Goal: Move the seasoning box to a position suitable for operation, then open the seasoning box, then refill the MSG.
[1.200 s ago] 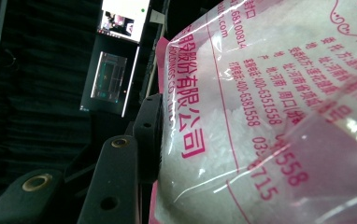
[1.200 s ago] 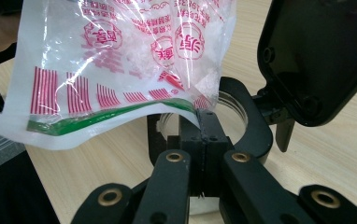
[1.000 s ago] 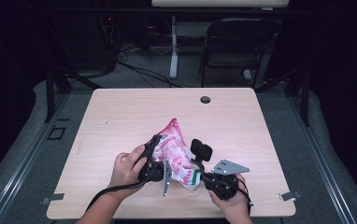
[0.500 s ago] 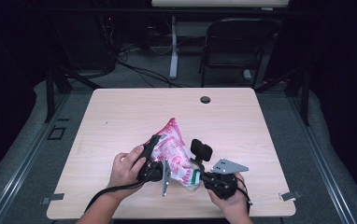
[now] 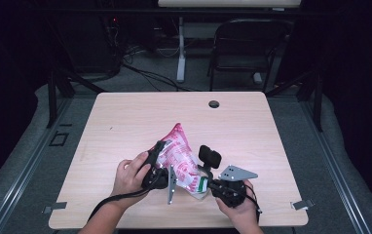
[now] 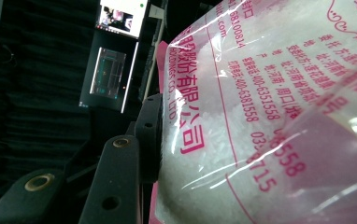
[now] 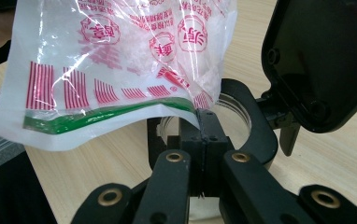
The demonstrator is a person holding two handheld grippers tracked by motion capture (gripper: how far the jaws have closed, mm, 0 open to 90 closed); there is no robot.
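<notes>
A clear bag (image 5: pixel 179 155) with pink print, full of white grains, hangs tilted over the table's front middle. My left gripper (image 5: pixel 158 165) is shut on the bag's side; in the left gripper view one black pad (image 6: pixel 149 140) presses into the bag (image 6: pixel 260 116). My right gripper (image 7: pixel 204 128) has its jaws pressed together at the lower corner of the bag (image 7: pixel 116 56), by the green strip. Just beyond stands a clear jar with a black collar (image 7: pixel 256 126) and a raised black flip lid (image 7: pixel 321 60). From above, the lid (image 5: pixel 210 157) stands between both hands, beside the right gripper (image 5: pixel 214 186).
The wooden table (image 5: pixel 252 126) has a round cable hole (image 5: pixel 214 104) near its far edge. A black chair (image 5: pixel 247 48) and cables lie beyond the table on the grey floor. Both of the person's hands sit near the table's front edge.
</notes>
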